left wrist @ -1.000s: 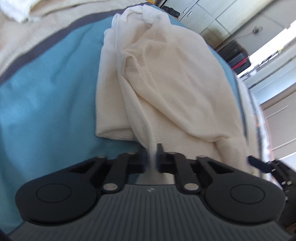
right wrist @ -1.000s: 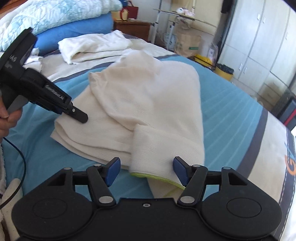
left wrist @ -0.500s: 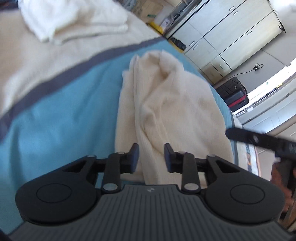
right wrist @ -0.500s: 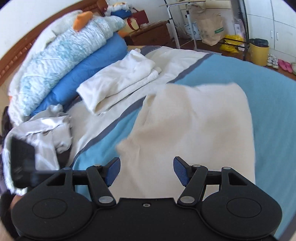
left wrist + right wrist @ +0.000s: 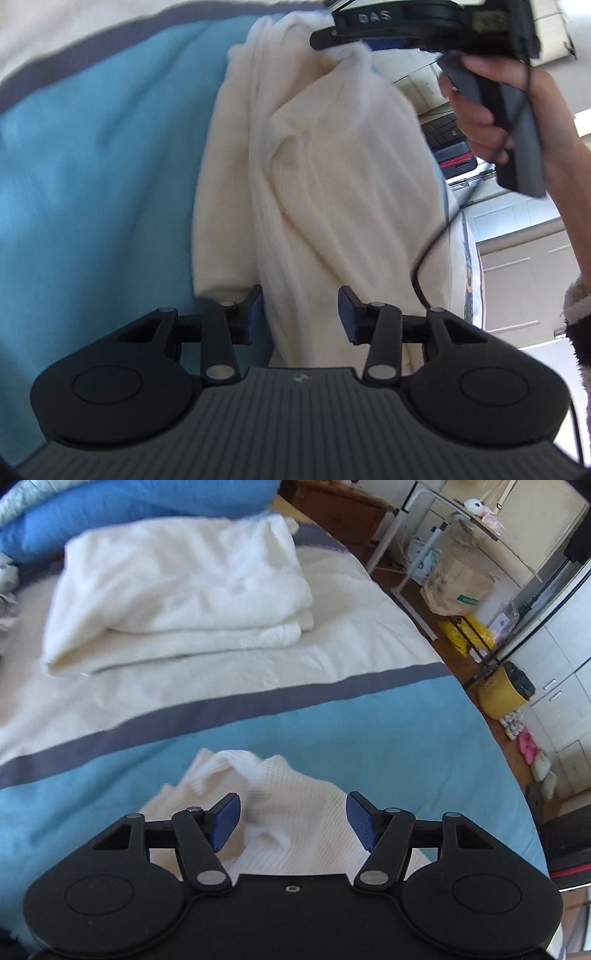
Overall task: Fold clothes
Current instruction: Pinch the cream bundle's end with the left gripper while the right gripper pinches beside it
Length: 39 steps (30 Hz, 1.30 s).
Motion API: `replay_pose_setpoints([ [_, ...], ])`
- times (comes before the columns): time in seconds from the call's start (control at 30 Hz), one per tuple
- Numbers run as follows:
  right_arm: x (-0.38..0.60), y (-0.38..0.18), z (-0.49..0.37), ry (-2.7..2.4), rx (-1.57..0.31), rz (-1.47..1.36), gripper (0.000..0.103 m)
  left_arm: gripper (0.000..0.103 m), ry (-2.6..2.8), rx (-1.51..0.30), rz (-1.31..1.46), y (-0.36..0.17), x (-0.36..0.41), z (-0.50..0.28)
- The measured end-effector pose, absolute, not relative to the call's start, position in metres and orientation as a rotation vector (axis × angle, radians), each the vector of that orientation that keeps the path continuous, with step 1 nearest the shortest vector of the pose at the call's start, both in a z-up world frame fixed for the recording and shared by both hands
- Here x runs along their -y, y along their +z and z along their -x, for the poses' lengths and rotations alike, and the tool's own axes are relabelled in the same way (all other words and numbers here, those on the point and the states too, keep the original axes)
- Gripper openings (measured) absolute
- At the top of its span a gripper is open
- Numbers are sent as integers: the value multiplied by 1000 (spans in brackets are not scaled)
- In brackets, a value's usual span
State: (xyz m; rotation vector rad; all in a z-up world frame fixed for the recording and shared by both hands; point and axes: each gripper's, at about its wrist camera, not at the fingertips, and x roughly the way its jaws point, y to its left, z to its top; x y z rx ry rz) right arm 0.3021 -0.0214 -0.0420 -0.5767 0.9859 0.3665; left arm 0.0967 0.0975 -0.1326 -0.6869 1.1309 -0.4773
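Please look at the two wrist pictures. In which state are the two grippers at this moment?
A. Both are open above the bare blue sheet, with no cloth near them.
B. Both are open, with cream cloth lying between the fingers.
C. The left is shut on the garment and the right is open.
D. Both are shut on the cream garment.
B: the left gripper and the right gripper each show a wide gap between the blue pads, with the cream garment lying in that gap.
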Motion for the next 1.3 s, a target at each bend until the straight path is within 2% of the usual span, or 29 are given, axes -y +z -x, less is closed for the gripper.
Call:
replay_pose_setpoints([
  [0.03, 22, -45, -304, 369, -973, 567, 49, 42, -474, -1130, 676, -133, -95, -97],
  [0.07, 25, -45, -306, 377, -959, 536, 12, 42, -475, -1125, 652, -131, -92, -97],
  [0.1, 29, -43, -308, 382, -949, 494, 9, 42, -477, -1120, 628, -130, -88, -96],
  [0.13, 33, -38, -310, 377, -928, 450, 9, 36, -475, -1113, 600, -128, -85, -96],
  [0.17, 39, -29, -311, 357, -894, 403, 9, 26, -463, -1095, 556, -123, -80, -94],
  [0.2, 44, -20, -312, 338, -859, 356, 9, 6, -456, -1067, 519, -117, -77, -92],
  [0.37, 60, 16, -325, 333, -814, 207, 10, 6, -419, -885, 403, -78, -80, -76],
  [0.4, 60, 17, -328, 354, -829, 194, 11, 6, -402, -865, 382, -74, -82, -75],
  [0.43, 58, 17, -333, 386, -858, 174, 18, 7, -375, -903, 379, -82, -85, -79],
  [0.5, 56, 11, -342, 410, -929, 129, 21, 8, -348, -1036, 442, -108, -94, -90],
  [0.53, 54, 8, -343, 391, -957, 109, 28, 8, -337, -1092, 488, -120, -100, -94],
  [0.6, 53, 8, -327, 398, -952, 90, 29, 9, -337, -1108, 609, -127, -113, -95],
  [0.67, 54, 10, -305, 428, -922, 79, 48, 10, -335, -1106, 667, -125, -122, -94],
  [0.73, 64, 15, -271, 437, -877, 80, 57, 15, -304, -1069, 610, -116, -124, -93],
  [0.77, 72, 18, -254, 435, -860, 79, 57, 15, -288, -1051, 582, -112, -124, -94],
  [0.93, 134, 13, -169, 394, -887, 66, 58, 31, -261, -908, 591, -96, -134, -101],
  [1.03, 162, -7, -117, 350, -918, 150, 59, 42, -268, -851, 617, -90, -137, -126],
  [1.13, 188, -31, -72, 284, -942, 219, 63, 47, -283, -858, 600, -87, -132, -142],
  [1.2, 205, -44, -52, 248, -938, 186, 68, 48, -265, -881, 509, -86, -124, -150],
  [1.23, 212, -48, -47, 245, -932, 132, 74, 48, -250, -885, 449, -86, -120, -150],
  [1.27, 219, -53, -47, 253, -936, 59, 81, 46, -233, -880, 394, -89, -115, -154],
  [1.3, 226, -58, -47, 261, -939, -13, 82, 42, -227, -871, 351, -91, -111, -156],
])
